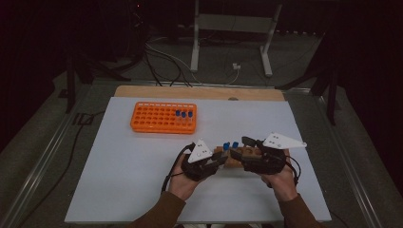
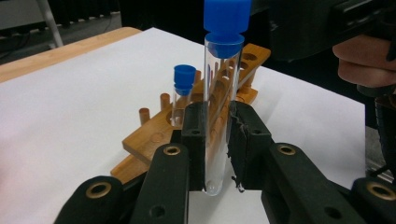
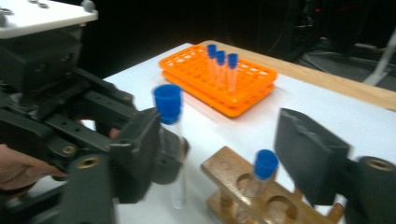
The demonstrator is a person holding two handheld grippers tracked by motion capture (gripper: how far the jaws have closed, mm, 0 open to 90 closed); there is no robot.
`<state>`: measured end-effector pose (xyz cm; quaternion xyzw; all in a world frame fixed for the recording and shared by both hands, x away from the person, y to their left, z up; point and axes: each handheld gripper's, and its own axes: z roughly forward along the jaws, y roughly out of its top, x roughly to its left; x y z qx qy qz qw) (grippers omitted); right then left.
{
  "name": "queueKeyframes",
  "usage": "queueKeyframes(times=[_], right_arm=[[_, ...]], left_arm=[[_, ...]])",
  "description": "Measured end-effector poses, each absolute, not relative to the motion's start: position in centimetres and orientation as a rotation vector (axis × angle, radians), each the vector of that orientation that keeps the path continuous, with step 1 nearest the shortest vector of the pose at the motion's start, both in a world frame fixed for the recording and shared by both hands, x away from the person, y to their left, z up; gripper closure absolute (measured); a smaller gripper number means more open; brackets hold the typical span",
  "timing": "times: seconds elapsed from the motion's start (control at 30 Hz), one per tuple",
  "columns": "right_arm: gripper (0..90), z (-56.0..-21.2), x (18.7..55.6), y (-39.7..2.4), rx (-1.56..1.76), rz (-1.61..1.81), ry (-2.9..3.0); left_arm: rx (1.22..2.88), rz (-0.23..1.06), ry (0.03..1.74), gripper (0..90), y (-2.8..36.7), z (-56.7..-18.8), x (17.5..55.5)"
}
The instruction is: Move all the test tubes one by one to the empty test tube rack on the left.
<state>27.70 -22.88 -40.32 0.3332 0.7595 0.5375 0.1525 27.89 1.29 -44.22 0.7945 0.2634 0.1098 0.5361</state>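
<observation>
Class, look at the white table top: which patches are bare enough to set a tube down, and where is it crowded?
Bare: the wide white table left of the left gripper, below the orange rack; also right of that rack. Crowded: around the wooden rack, where both grippers meet.

a clear glass test tube [image 2: 215, 116] with a blue cap stands upright, pinched near its lower half between two black jaws, its rounded bottom just clear of the white table surface. it sits just in front of a wooden rack [image 2: 187, 126], a low tan block with round holes and small pegs, lying on the white surface. a second blue-capped tube [image 2: 183, 95] stands upright in one of the rack's holes, just beside the held tube.
</observation>
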Motion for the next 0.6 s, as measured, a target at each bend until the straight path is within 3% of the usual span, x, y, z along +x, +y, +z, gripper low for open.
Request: queueKeyframes(times=[0.1,0.2,0.6], right_arm=[[15.0,-40.2,27.9,-23.2,0.975,1.528,2.158],[10.9,-40.3,28.1,-23.6,0.999,1.506,2.132],[2.9,-40.9,29.1,-25.5,1.073,1.453,2.088]], left_arm=[[1.885,0.254,0.631,78.3,1.6,-44.0,28.0],[1.878,0.262,0.632,78.3,1.9,-43.6,28.0],[1.861,0.278,0.680,78.3,3.2,-43.2,28.5]])
